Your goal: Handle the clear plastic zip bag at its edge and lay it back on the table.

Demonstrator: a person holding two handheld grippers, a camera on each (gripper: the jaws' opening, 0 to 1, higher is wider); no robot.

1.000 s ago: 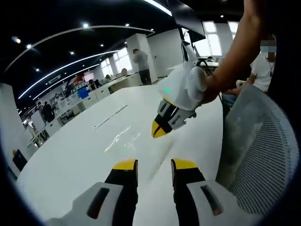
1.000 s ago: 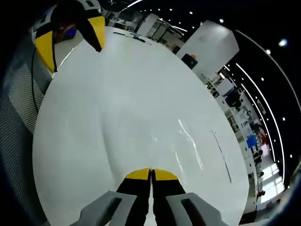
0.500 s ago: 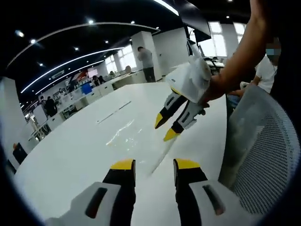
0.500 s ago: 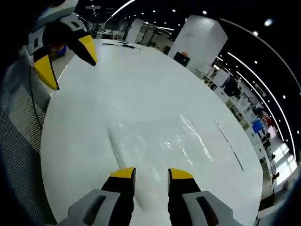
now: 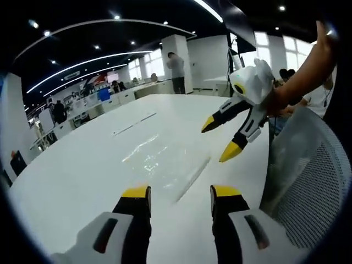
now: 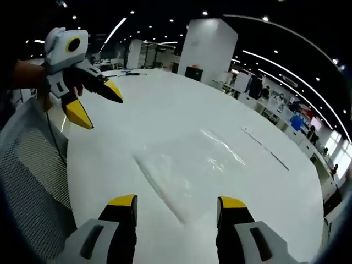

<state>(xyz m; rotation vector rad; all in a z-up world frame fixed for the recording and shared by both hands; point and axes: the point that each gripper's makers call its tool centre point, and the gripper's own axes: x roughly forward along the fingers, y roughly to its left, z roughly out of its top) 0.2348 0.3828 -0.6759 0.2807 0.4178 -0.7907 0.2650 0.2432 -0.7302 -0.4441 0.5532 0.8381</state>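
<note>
In the left gripper view the left gripper [image 5: 180, 195] rises from the bottom with its two yellow-tipped jaws spread wide and nothing between them. Just beyond the tips the bag [image 5: 165, 165] lies flat on the white bench [image 5: 82, 165], its long sealed edge running away from the gap between the jaws. The plastic is clear and shows mainly by its glare and creases. Above and to the right of the bag the right gripper [image 5: 224, 137] hangs in the air, held by a hand [image 5: 286, 93], jaws parted and clear of the bench. A grey mesh chair [image 5: 308, 181] stands at the right edge. Far off, a person [image 5: 177, 71] stands by a white pillar.

In the right gripper view the right gripper [image 6: 179, 202] also has its jaws spread wide, empty. The bag [image 6: 187, 165] lies flat on the bench [image 6: 165, 104] ahead of the tips, one straight edge slanting down toward the space between them. At upper left the left gripper [image 6: 102, 104] is in the air with its jaws apart, touching nothing. The mesh chair [image 6: 33, 181] fills the lower left. A thin dark strip [image 6: 264, 148] lies on the bench past the bag, well apart from it. A white pillar [image 6: 206, 44] stands beyond the bench.
</note>
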